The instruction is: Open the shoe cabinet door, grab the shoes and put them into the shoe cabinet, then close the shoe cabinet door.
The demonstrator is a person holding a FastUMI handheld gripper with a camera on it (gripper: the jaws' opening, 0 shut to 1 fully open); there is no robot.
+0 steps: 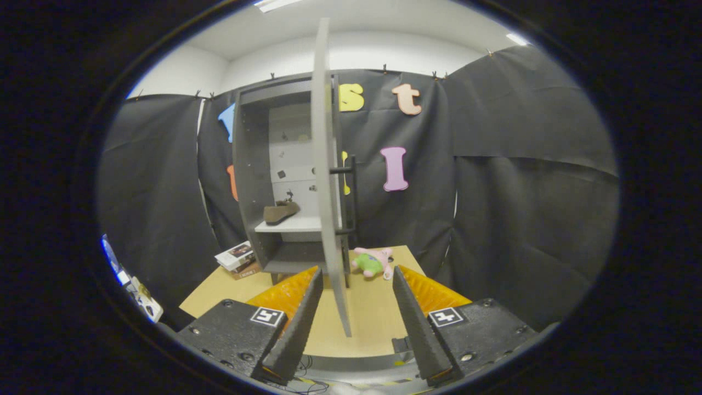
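The shoe (281,212) already lies on the pale middle shelf (290,224) of the shoe cabinet (253,181), toe toward the open front, so what remains, as I judge it, is shutting the door. The cabinet door (328,175) stands swung wide and is seen nearly edge-on: a tall grey slab running from twelve o'clock down toward six, its lower free corner hanging over the wooden table (373,312) and reaching right in between the two fingers. Its long axis is vertical, and its face is turned side-on to the gripper (354,323), which is the relation that matters here. The hinge side lies at the cabinet's right wall, beyond the fingers; the black bar handle (352,197) sticks out on the door's right face, at about twelve o'clock from the fingertips and well above them.

The fingers are spread wide, one on either side of the door's bottom edge, and neither one presses on it; the left finger looks the nearer of the two. To close, I'd expect a sideways push on the right face toward nine o'clock, swinging the slab back over the opening.

Further out, a pink-and-green plush toy (374,262) lies on the table just right of the door's foot, at one o'clock from the fingers. A small stack of books (238,259) sits at the cabinet's left, around ten o'clock.
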